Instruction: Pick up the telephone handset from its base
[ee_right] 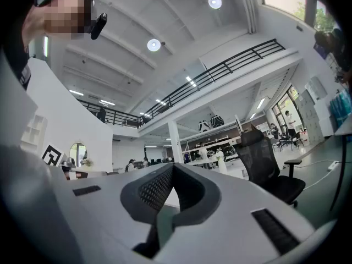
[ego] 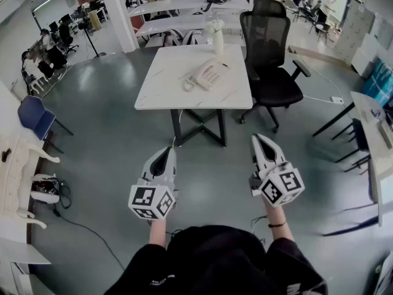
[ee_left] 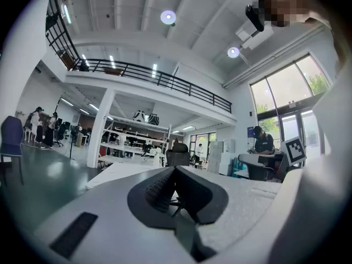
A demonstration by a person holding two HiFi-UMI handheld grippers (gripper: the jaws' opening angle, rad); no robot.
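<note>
A cream telephone sits on the white table far ahead of me, its handset resting on the left side of the base. Both grippers hover over the grey floor, well short of the table. In the head view my left gripper is at lower left, its jaws together and empty. My right gripper is at lower right and also shut with nothing in it. In the left gripper view the left gripper shows tips meeting; in the right gripper view the right gripper looks the same. The phone is hidden in both gripper views.
A black office chair stands at the table's right side. A white vase of flowers stands on its far edge. A blue chair is off to the left, another desk at the right, cables on the floor.
</note>
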